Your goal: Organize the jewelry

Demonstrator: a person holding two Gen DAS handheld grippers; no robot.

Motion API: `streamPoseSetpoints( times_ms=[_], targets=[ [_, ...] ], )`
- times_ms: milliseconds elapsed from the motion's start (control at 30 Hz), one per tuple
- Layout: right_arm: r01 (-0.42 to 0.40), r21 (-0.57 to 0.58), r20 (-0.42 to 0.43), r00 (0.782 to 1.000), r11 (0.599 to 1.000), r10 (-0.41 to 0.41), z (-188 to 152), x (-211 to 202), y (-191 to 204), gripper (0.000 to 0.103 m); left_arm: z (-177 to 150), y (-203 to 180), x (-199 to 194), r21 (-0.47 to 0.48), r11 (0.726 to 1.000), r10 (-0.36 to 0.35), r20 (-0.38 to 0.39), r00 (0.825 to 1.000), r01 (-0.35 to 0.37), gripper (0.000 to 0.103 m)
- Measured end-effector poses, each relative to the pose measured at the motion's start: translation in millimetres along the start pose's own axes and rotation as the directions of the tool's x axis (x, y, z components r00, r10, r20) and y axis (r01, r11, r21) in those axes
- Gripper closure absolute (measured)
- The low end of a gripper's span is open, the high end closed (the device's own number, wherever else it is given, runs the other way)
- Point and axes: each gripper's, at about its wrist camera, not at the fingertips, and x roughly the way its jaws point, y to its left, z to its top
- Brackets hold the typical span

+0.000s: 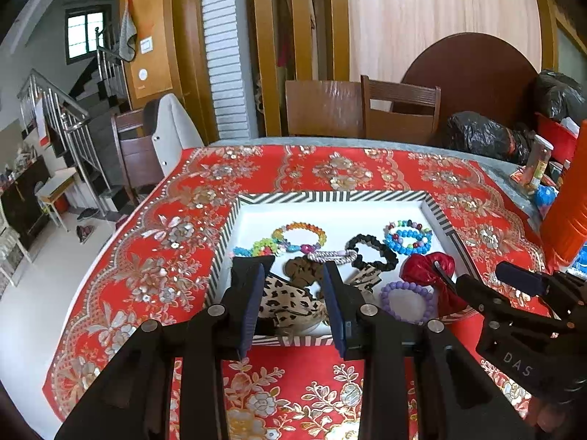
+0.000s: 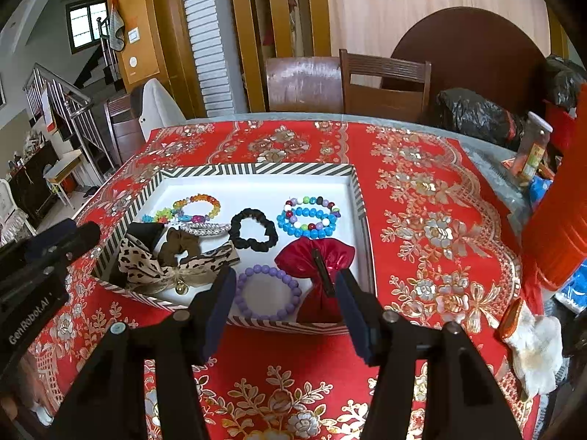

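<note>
A white tray with a striped rim [image 1: 330, 196] [image 2: 256, 169] sits on the red tablecloth and holds jewelry and hair pieces. In it lie a leopard-print bow [image 1: 282, 302] [image 2: 146, 260], a purple bead bracelet [image 1: 407, 302] [image 2: 268, 295], a red bow clip [image 1: 429, 267] [image 2: 315, 256], a black scrunchie [image 1: 370, 251] [image 2: 253, 233], blue bead bracelets [image 1: 407, 236] [image 2: 310, 218] and a rainbow bracelet [image 1: 299, 234] [image 2: 198, 207]. My left gripper [image 1: 295, 278] is open over the leopard bow at the tray's near left. My right gripper [image 2: 284, 286] is open and empty above the purple bracelet and red bow.
A red floral tablecloth [image 2: 433, 198] covers the table. An orange cylinder [image 2: 561, 198], a jar [image 2: 532, 150] and black bags [image 2: 473, 113] crowd the right side. Wooden chairs [image 2: 385, 80] stand behind the table. Stairs [image 1: 62, 117] are at the far left.
</note>
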Motion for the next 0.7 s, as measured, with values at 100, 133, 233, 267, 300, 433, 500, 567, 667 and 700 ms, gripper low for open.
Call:
streamPoseSetpoints(
  times_ms=[100,133,233,267,300,433,500,567,667,700],
  targets=[
    [-0.001,-0.009,0.004,1.0,1.0,0.001,-1.1,-4.3,3.8,0.044,0.8,2.4,-3.8,-0.009,1.0,0.002,0.006,1.0,-0.002,0.075],
    [0.001,-0.014,0.006,1.0,1.0,-0.001,-1.4,-5.6,5.2,0.044,0.9,2.7,-4.8,-0.01,1.0,0.004,0.008,1.0,-0.004,0.075],
    [0.008,-0.031,0.014,1.0,0.999,-0.008,-1.9,-9.1,8.9,0.042,0.2,3.3,-7.8,-0.007,1.0,0.005,0.013,1.0,-0.005,0.075],
    [0.007,-0.033,0.015,1.0,0.999,-0.007,-2.0,-10.1,9.8,0.042,-0.2,3.5,-8.6,-0.008,1.0,0.006,0.013,1.0,-0.006,0.075],
    [0.005,-0.033,0.016,1.0,0.999,-0.005,-2.3,-10.9,10.5,0.041,-0.1,3.4,-8.5,-0.008,1.0,0.006,0.012,1.0,-0.006,0.075],
    [0.004,-0.039,0.013,1.0,0.999,-0.003,-3.5,-11.8,11.4,0.04,-1.4,4.2,-10.6,-0.011,1.0,0.006,0.013,1.0,-0.006,0.075],
    [0.0,-0.037,0.01,1.0,0.999,0.0,-4.1,-11.7,11.0,0.04,-1.5,3.8,-11.0,-0.01,1.0,0.003,0.012,1.0,-0.002,0.075],
    [-0.001,-0.033,0.009,1.0,0.999,0.001,-4.6,-11.5,10.2,0.04,-1.3,2.9,-11.3,-0.007,1.0,0.002,0.012,1.0,-0.002,0.075],
    [-0.002,-0.034,0.005,1.0,0.999,0.002,-5.5,-10.6,9.1,0.04,-1.6,2.0,-10.6,-0.006,1.0,0.001,0.012,1.0,0.0,0.075],
    [-0.003,-0.033,0.003,1.0,0.999,0.003,-5.9,-10.1,8.7,0.04,-1.7,1.6,-10.2,-0.006,1.0,0.0,0.01,1.0,0.0,0.075]
  ],
)
